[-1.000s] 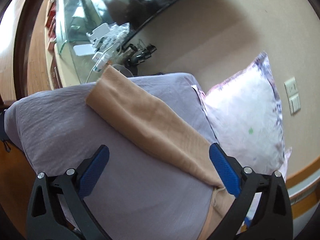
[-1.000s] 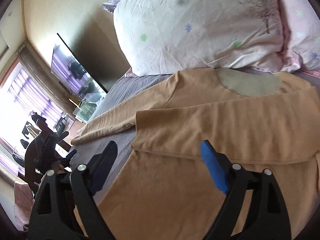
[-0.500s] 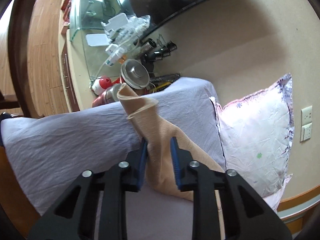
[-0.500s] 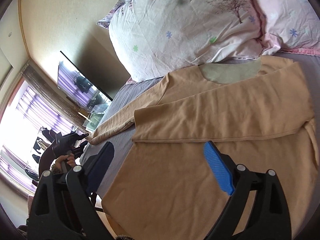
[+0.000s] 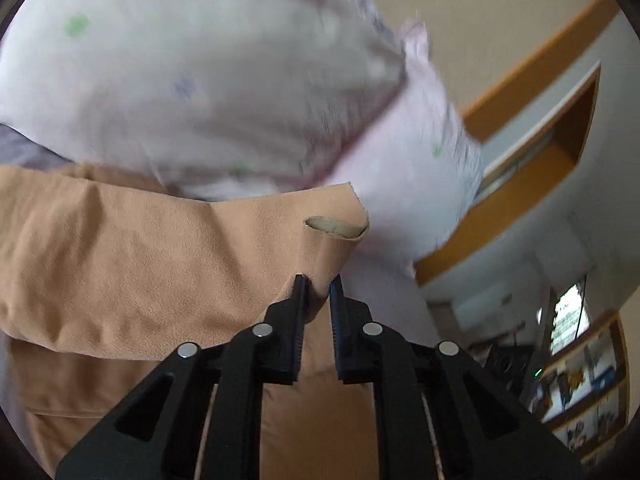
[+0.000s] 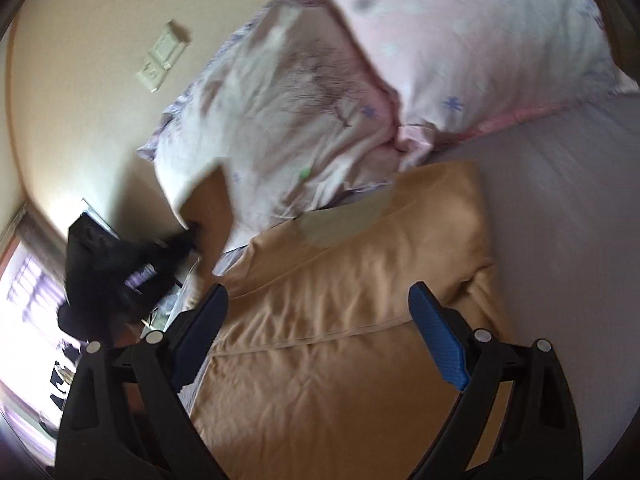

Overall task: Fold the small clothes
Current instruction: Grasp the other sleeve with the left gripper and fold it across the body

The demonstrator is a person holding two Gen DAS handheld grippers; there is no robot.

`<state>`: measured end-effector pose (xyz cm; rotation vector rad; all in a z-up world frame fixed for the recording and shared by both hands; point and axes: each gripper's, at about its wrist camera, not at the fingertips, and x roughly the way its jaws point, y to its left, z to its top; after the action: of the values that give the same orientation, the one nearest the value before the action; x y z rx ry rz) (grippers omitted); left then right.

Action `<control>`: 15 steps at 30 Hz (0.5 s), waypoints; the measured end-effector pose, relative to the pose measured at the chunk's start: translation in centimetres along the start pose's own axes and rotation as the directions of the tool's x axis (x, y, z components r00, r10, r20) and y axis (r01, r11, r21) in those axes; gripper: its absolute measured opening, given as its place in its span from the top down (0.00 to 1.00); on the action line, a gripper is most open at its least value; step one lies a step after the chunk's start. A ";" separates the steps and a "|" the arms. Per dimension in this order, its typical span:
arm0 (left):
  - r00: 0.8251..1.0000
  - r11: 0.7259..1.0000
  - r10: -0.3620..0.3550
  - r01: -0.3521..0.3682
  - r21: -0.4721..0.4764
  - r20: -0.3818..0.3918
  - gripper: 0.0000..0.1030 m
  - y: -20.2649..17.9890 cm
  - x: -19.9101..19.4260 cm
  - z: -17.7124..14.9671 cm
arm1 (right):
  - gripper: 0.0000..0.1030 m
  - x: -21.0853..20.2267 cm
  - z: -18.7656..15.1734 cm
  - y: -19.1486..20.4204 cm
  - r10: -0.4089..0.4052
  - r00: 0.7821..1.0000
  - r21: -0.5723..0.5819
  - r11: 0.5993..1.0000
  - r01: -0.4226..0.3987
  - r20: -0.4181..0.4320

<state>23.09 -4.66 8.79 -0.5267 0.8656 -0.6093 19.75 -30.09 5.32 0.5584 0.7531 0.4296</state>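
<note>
Jaws of the left gripper (image 5: 318, 282), spread a second ago, have just been closing and are now pinching the sleeve (image 5: 280, 236) of the tan top (image 6: 340, 320), lifting it across the garment near the bed's pillow (image 6: 300, 120) edge, while the right gripper (image 6: 316, 316) is hovering spread above the fabric.

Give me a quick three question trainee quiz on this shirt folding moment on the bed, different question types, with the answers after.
1. True or false: the left gripper is shut on the tan shirt's sleeve.
2. Multiple choice: the right gripper is A) clamped on the pillow, B) open above the tan shirt, C) shut on the bedsheet.
3. Fill in: the shirt lies on a grey-purple ____, below the floral pillows.

Key: 1 true: its jaws have just been closing, with cuff fabric between them. 2 B. 3 bedsheet.
</note>
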 end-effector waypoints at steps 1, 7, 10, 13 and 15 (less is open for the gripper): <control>0.997 0.999 0.024 -0.022 0.028 -0.077 0.85 -0.7 2.6 -0.8 | 0.11 0.3 0.3 -1.2 -0.007 1.000 0.039 0.999 0.008 -0.013; 0.929 0.993 0.023 0.021 0.113 -0.369 0.79 -2.8 7.7 -7.3 | 0.30 1.7 0.8 -6.0 0.005 0.995 0.173 0.985 0.012 -0.101; 0.972 0.987 0.006 0.032 0.158 -0.236 0.25 -2.3 1.8 -6.0 | 0.48 3.1 0.9 -5.8 0.006 0.990 0.156 0.988 0.016 -0.142; 0.995 0.976 0.101 -0.095 0.196 -0.021 0.14 -0.4 -3.6 -3.5 | 0.54 5.4 1.1 -4.7 -0.019 0.982 0.097 0.995 0.037 -0.187; 0.971 0.961 0.220 -0.233 0.147 0.096 0.14 1.8 -6.3 -1.4 | 0.54 7.4 1.2 -4.0 -0.055 0.972 0.066 0.995 0.072 -0.230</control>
<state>19.29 0.68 10.22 -0.3007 0.7822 -0.4391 26.16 -29.46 -0.21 0.5579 1.0079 0.4118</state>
